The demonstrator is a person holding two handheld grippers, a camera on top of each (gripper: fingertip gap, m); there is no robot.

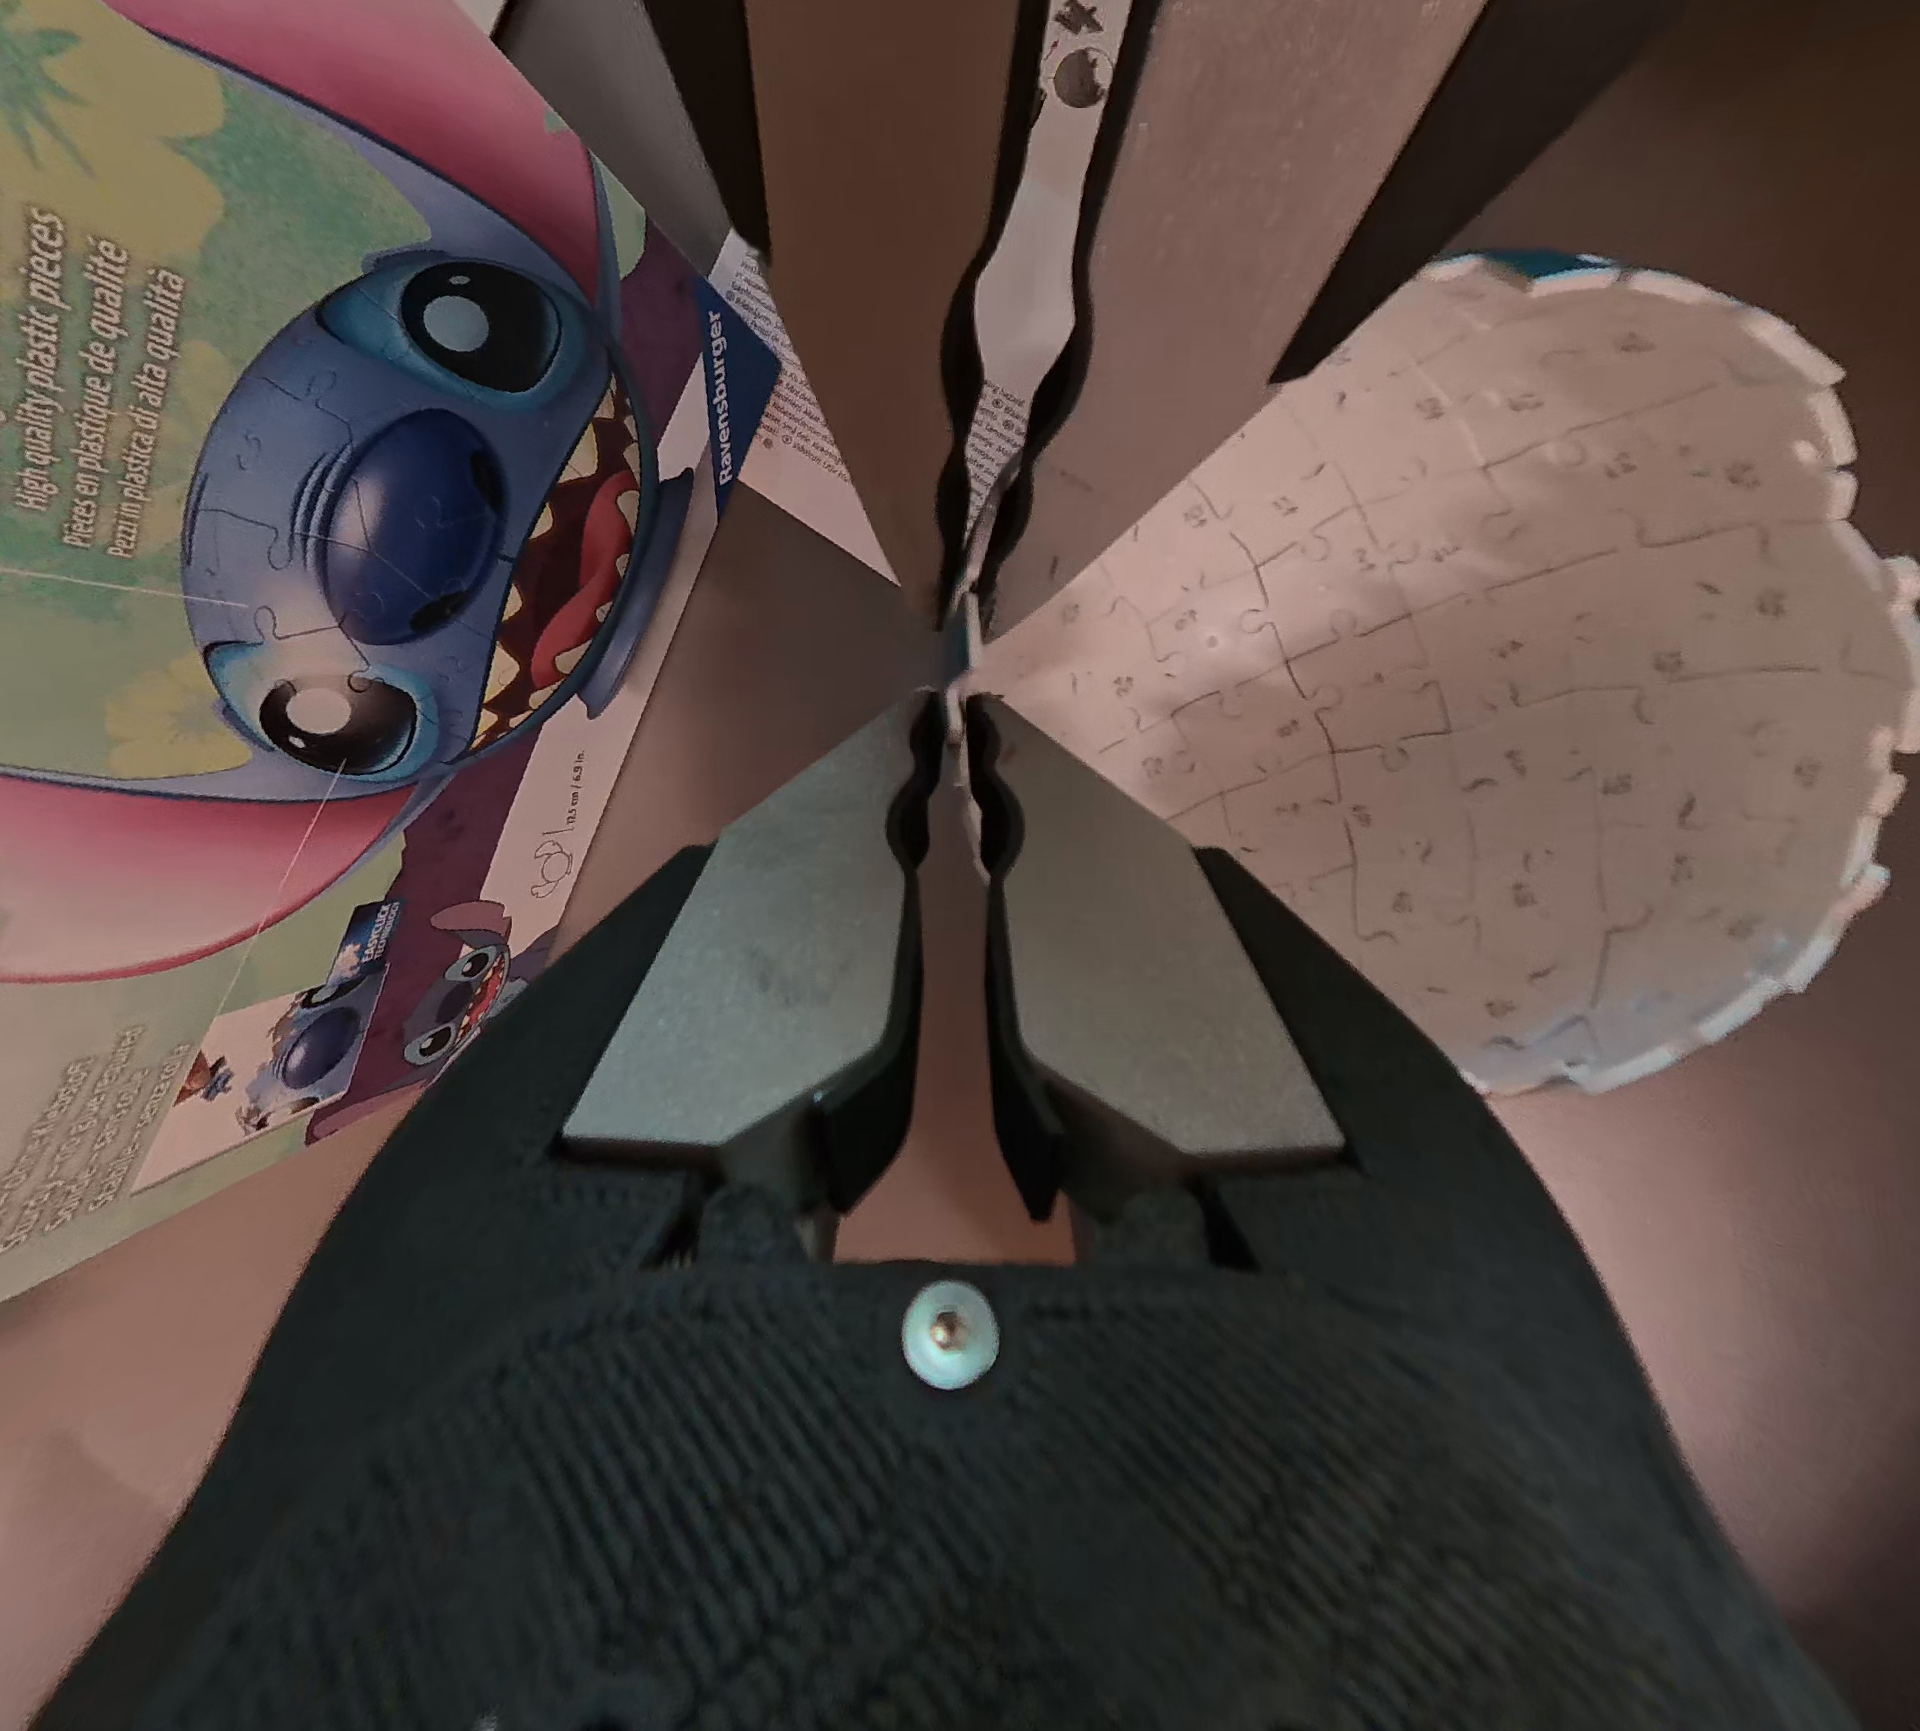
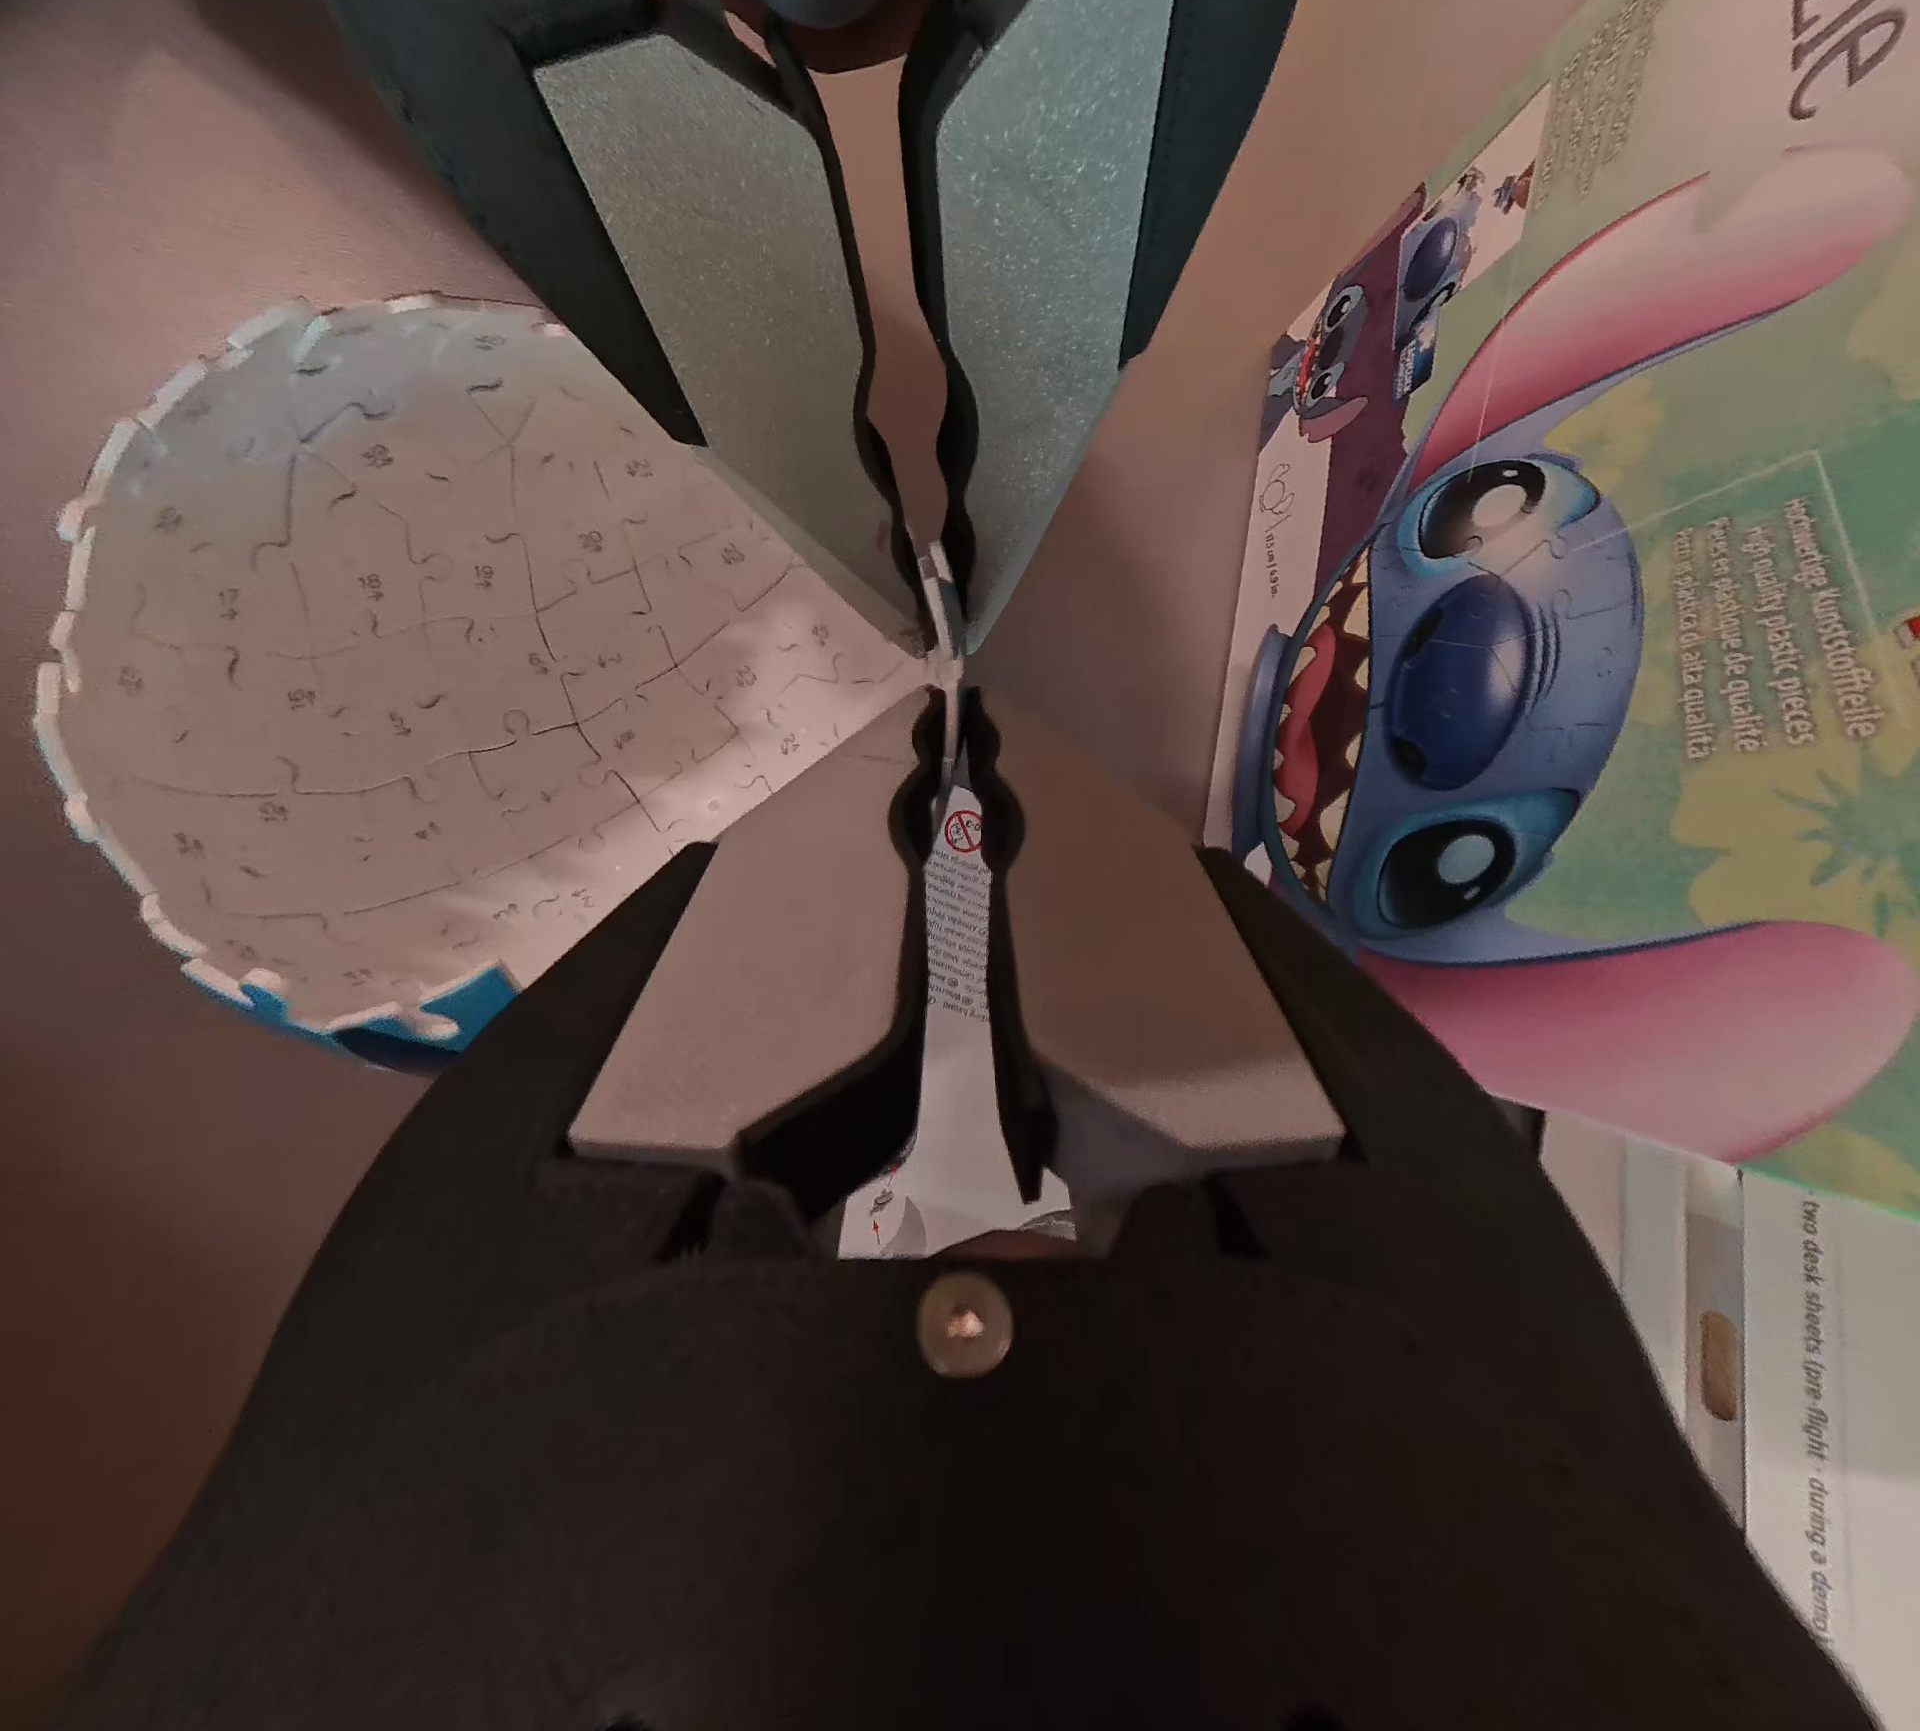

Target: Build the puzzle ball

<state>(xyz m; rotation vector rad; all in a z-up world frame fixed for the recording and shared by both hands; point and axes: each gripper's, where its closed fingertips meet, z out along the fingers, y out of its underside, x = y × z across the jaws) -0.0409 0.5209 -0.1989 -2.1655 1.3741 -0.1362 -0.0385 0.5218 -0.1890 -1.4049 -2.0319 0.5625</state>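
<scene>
We see two grippers meeting tip to tip above a brownish tabletop point(image 1: 1662, 1369). In the left wrist view, the dark teal left gripper point(image 1: 951, 715) reaches up from the bottom edge, and its grey-padded fingers point(image 1: 769, 954) are nearly together, with only a thin slit between them. At their tips they pinch a small white curved plastic puzzle piece point(image 1: 961, 694) with a blue edge. The black right gripper point(image 1: 961, 538) comes down from the top of that view, its fingers likewise almost closed, and its tips meet the same piece from the far side.

In the right wrist view, the black right gripper point(image 2: 954, 705) rises from below and the left gripper point(image 2: 940, 580) comes from above. The small white piece point(image 2: 940, 601) sits between the two sets of tips, gripped on edge. Whether one piece or two joined pieces sit there, we cannot tell.

The half-built puzzle ball, a white numbered bowl of interlocked pieces with a blue outer skin point(image 1: 1507, 694), lies on the table just beside the fingertips, open side facing the cameras. In the right wrist view this bowl point(image 2: 364, 663) lies to the left of the fingers.

The colourful cardboard puzzle box with a blue cartoon creature point(image 1: 260, 486) lies flat on the opposite side of the fingers, as the right wrist view point(image 2: 1662, 642) also shows. A white printed paper sheet point(image 2: 956, 1006) shows through the gap between the right gripper's fingers.
</scene>
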